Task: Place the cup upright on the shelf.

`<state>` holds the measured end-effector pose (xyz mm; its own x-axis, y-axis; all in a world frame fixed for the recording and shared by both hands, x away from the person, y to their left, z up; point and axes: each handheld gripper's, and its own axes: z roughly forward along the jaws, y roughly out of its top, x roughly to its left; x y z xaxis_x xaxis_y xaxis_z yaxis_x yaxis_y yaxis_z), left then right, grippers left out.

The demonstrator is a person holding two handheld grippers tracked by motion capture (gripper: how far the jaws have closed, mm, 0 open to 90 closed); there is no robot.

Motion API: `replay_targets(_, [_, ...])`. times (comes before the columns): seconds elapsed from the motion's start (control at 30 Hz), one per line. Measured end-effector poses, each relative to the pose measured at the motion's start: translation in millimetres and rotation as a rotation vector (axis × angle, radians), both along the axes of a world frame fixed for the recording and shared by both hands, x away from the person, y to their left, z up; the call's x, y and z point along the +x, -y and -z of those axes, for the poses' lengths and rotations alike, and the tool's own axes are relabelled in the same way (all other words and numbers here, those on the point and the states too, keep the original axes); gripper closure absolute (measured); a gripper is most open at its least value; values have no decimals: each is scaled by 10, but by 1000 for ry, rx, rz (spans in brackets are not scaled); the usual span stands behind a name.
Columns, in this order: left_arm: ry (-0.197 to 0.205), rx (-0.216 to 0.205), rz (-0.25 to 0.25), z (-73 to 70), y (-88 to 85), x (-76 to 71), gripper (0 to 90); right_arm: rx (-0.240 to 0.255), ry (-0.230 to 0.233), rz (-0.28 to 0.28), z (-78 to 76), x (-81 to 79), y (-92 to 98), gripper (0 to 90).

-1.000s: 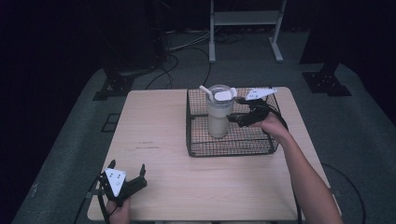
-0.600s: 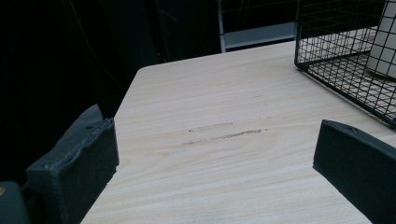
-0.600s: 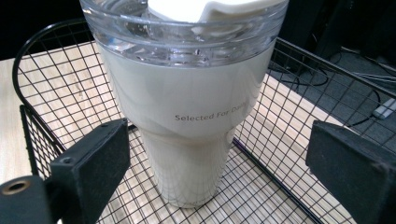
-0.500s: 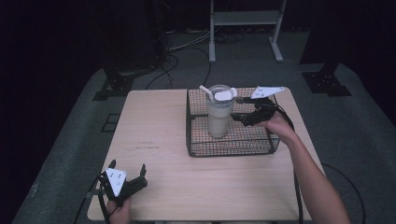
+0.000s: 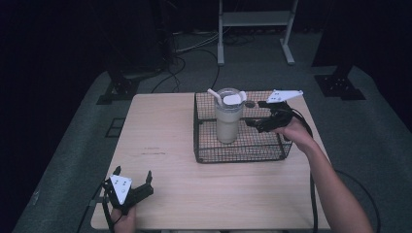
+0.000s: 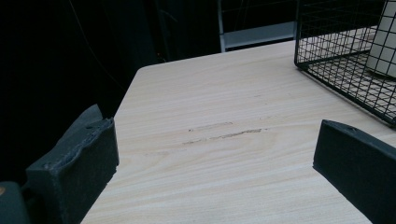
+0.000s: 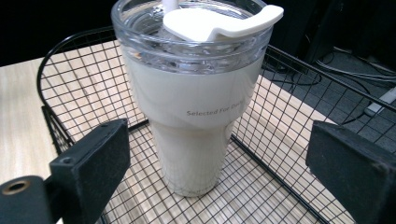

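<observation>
I have the tumbler [image 7: 196, 107] standing upright inside the wire basket [image 5: 233, 154], near its left end, on the far right part of the bench [image 5: 165, 145]. It is cream-coloured with a clear lid and a white tab on top (small grey lettering runs across its side). My right claw [image 5: 255, 112] hangs over the basket just right of the tumbler, jaws spread wide and not touching it; in the right gripper view the tumbler sits between the two jaws but farther off. My left claw [image 5: 131, 175] rests at the near left corner of the bench, well apart from the basket, jaws wide with nothing between them.
</observation>
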<state>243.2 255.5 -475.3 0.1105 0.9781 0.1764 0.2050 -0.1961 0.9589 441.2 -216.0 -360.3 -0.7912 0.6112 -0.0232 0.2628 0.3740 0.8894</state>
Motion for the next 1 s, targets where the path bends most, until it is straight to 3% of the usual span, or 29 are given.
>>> replay_targets(1.0, [-4, 8, 6, 2, 15, -4, 0, -16, 3, 10, -117, -313, 274, 57])
